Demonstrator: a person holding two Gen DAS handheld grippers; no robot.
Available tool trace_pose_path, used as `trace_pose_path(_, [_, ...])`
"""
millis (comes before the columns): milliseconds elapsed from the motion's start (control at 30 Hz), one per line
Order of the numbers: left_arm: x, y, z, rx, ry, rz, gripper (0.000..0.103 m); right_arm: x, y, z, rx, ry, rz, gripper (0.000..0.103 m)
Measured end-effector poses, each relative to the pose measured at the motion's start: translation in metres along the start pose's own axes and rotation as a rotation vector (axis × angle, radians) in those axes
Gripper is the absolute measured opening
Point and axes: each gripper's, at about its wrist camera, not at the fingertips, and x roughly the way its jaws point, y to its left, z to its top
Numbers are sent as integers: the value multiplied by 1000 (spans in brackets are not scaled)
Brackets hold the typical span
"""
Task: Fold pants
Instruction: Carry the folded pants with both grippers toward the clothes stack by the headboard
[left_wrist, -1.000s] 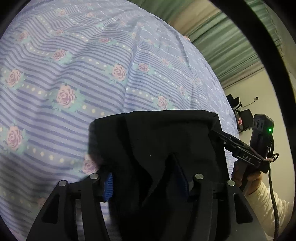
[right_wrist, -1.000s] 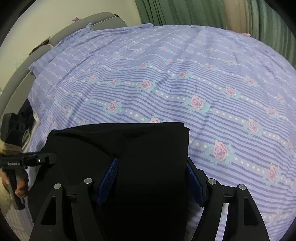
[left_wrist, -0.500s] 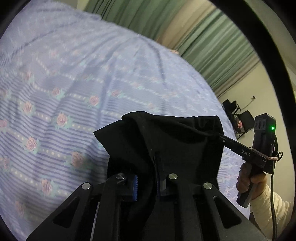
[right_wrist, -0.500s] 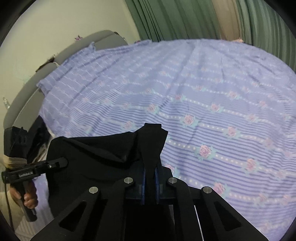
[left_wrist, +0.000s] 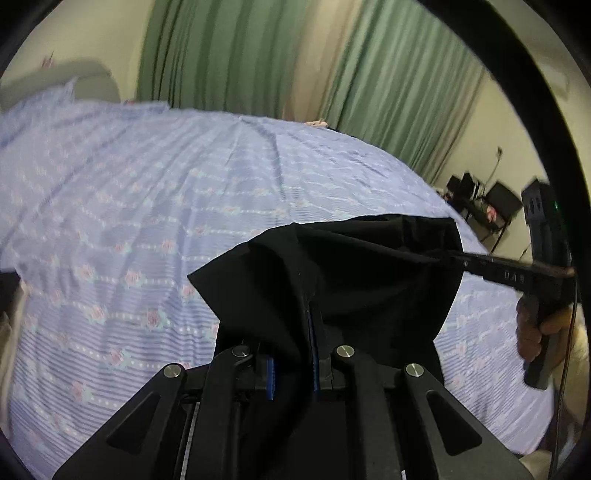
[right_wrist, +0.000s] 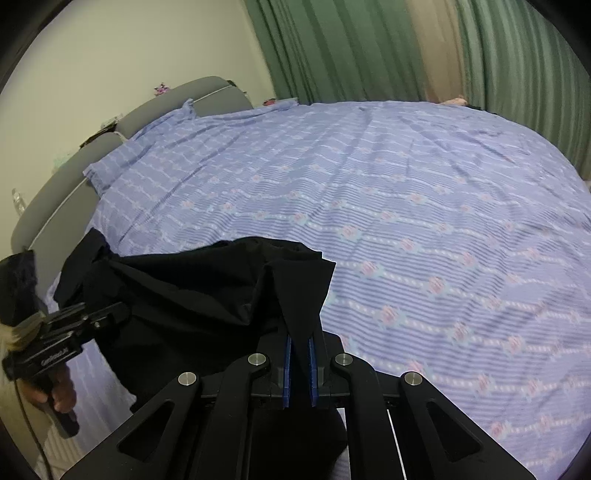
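**Black pants pinched at two points, lifted over the bed**

Blue-padded left claw (left_wrist: 291, 363) was clamped narrow on a bunched ridge of the black pants (left_wrist: 362, 273), cloth squeezed between both pads. Jaws had just been closing; fabric was already between them. Right claw (right_wrist: 298, 369) was in the same state: pads nearly together with a fold of the pants (right_wrist: 207, 291) standing up out of the gap, also just closed onto cloth.

From the left wrist view, the pants spanned across to the right claw (left_wrist: 495, 267), whose fingers reached into the far edge of the fabric. From the right wrist view, the left claw (right_wrist: 92, 319) bit the opposite edge. So two grips on one edge of the garment, a sagging span of cloth between them. My read: paired grip keeps that edge roughly straight so it can be carried over as one line rather than dragged from a single corner.

Pants hung in front of both cameras, above the bed's lilac rose-print sheet (right_wrist: 424, 221). Lower part of the garment was hidden under the claws, so can't tell whether any of it touched the sheet.

Hands on the handles: right hand (left_wrist: 535, 334), left hand (right_wrist: 55, 393).

Beyond the bed: grey headboard (right_wrist: 166, 107), green curtains (left_wrist: 229, 55).

Judgement: fold stroke in hand, not laid down yet.
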Motion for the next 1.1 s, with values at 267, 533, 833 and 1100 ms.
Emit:
trace_pose_path(267, [-14, 21, 6, -204, -27, -75, 14, -24, 13, 9, 21, -37, 7, 7])
trace_pose_path(533, [-108, 44, 15, -277, -115, -71, 14, -92, 93, 36, -62, -112, 32, 7])
trace_pose_path(833, [-257, 83, 34, -168, -195, -101, 14, -202, 237, 29, -104, -266, -31, 7])
trace_pose_path(1100, [-352, 110, 37, -120, -232, -127, 14, -265, 339, 11, -92, -347, -98, 7])
